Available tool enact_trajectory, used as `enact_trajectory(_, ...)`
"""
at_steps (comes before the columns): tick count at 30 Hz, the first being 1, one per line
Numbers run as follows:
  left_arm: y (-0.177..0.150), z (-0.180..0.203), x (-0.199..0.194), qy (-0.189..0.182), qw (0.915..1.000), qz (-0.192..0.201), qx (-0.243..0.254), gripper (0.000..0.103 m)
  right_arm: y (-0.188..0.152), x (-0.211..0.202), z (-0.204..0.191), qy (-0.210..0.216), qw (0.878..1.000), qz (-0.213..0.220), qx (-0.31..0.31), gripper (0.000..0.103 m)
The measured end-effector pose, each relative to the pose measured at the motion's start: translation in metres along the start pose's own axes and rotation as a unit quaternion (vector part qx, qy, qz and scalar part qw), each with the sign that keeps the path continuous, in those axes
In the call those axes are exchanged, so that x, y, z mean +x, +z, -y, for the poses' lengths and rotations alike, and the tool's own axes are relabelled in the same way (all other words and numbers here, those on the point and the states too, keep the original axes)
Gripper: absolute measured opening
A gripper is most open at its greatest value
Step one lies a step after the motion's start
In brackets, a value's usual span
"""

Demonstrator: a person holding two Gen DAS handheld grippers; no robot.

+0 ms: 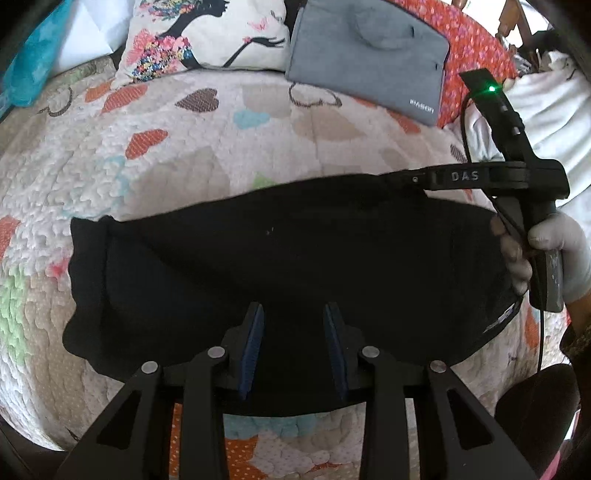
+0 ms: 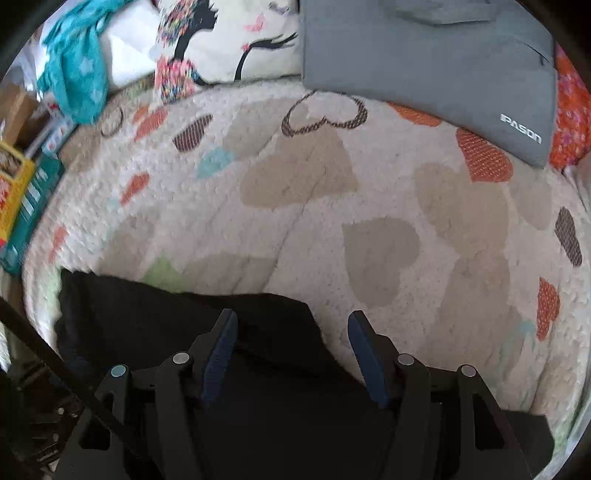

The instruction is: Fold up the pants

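Note:
Black pants (image 1: 295,258) lie folded in a wide band across a heart-patterned quilt (image 1: 184,129). My left gripper (image 1: 294,314) hangs over the near edge of the band, jaws apart, with nothing pinched between the blue pads. At the right end of the pants, a gloved hand (image 1: 561,240) holds the right gripper's handle (image 1: 546,266). In the right wrist view the right gripper (image 2: 292,315) stands open over the pants' (image 2: 166,325) far right corner, its left finger over the cloth and its right finger over the quilt (image 2: 369,184).
A grey pouch (image 1: 369,55) and a printed pillow (image 1: 207,33) lie at the back of the bed. Red floral fabric (image 1: 472,48) is at the back right and teal cloth (image 2: 74,62) at the back left. Boxes (image 2: 18,192) sit off the bed's left edge.

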State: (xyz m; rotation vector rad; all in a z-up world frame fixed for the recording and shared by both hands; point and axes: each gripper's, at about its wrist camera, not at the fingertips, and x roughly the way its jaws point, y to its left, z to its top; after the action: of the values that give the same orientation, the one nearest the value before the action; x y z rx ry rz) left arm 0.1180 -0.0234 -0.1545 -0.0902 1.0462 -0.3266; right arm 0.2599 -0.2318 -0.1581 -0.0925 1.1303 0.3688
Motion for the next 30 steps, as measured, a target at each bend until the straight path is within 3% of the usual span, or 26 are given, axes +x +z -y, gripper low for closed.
enact_trajectory(1, -0.001, -0.001, 0.001, 0.002, 1.0, -0.001, 0.0, 0.032, -0.002, 0.002, 0.001, -0.002, 1.0, -0.002, -0.008, 0.064)
enact_trajectory(2, -0.001, -0.002, 0.004, 0.005, 1.0, -0.003, -0.004, 0.033, -0.003, 0.006, 0.0, -0.001, 1.0, -0.005, -0.014, 0.033)
enact_trajectory(3, -0.001, -0.004, 0.004, 0.006, 0.9999, -0.003, -0.009, 0.033, -0.003, 0.008, 0.0, 0.003, 1.0, -0.011, -0.013, 0.012)
enact_trajectory(9, 0.008, -0.018, 0.02, -0.007, 0.998, -0.027, -0.056, 0.034, 0.019, 0.007, 0.003, -0.034, 0.999, 0.008, -0.007, 0.008)
enact_trajectory(10, 0.008, -0.02, 0.022, -0.01, 0.9975, -0.032, -0.062, 0.034, 0.025, 0.008, 0.004, -0.047, 0.999, 0.012, -0.006, 0.0)
enact_trajectory(15, 0.009, -0.019, 0.023, -0.011, 0.9973, -0.031, -0.066, 0.034, 0.051, 0.011, 0.02, -0.087, 0.996, 0.025, 0.027, 0.001)
enact_trajectory(16, 0.009, -0.019, 0.022, -0.013, 0.9974, -0.029, -0.065, 0.034, 0.053, 0.011, 0.024, -0.089, 0.995, 0.028, 0.035, 0.001)
enact_trajectory(18, 0.011, -0.021, 0.017, -0.02, 0.9971, -0.02, -0.071, 0.034, 0.051, 0.007, 0.032, -0.03, 0.997, 0.028, 0.059, 0.007)
enact_trajectory(19, 0.012, -0.023, 0.015, -0.023, 0.9967, -0.014, -0.076, 0.034, 0.046, 0.004, 0.035, -0.002, 0.997, 0.024, 0.067, 0.026)
enact_trajectory(20, 0.014, -0.026, 0.013, -0.021, 0.9964, -0.009, -0.082, 0.034, 0.043, 0.002, 0.035, 0.01, 0.998, 0.021, 0.066, 0.057)
enact_trajectory(22, 0.014, -0.032, 0.012, -0.007, 0.9954, -0.008, -0.096, 0.034, 0.034, -0.001, 0.031, 0.02, 0.998, 0.018, 0.056, 0.078)
enact_trajectory(26, 0.005, -0.054, 0.015, 0.029, 0.9912, -0.022, -0.127, 0.032, 0.018, 0.01, 0.022, 0.012, 0.999, -0.007, 0.029, 0.078)
enact_trajectory(27, 0.002, -0.061, 0.013, 0.02, 0.9903, -0.024, -0.135, 0.031, 0.014, 0.013, 0.02, 0.015, 1.0, -0.016, 0.023, 0.074)
enact_trajectory(28, -0.002, -0.068, 0.01, 0.008, 0.9893, -0.022, -0.144, 0.031, 0.011, 0.017, 0.016, 0.022, 0.999, -0.025, 0.013, 0.034)
enact_trajectory(29, -0.005, -0.074, 0.007, 0.0, 0.9884, -0.021, -0.15, 0.03, 0.01, 0.017, 0.011, 0.017, 1.0, -0.025, 0.004, 0.015)
enact_trajectory(30, -0.008, -0.08, 0.006, -0.01, 0.9877, -0.021, -0.155, 0.029, 0.011, 0.015, 0.009, 0.009, 1.0, -0.022, 0.002, 0.013)
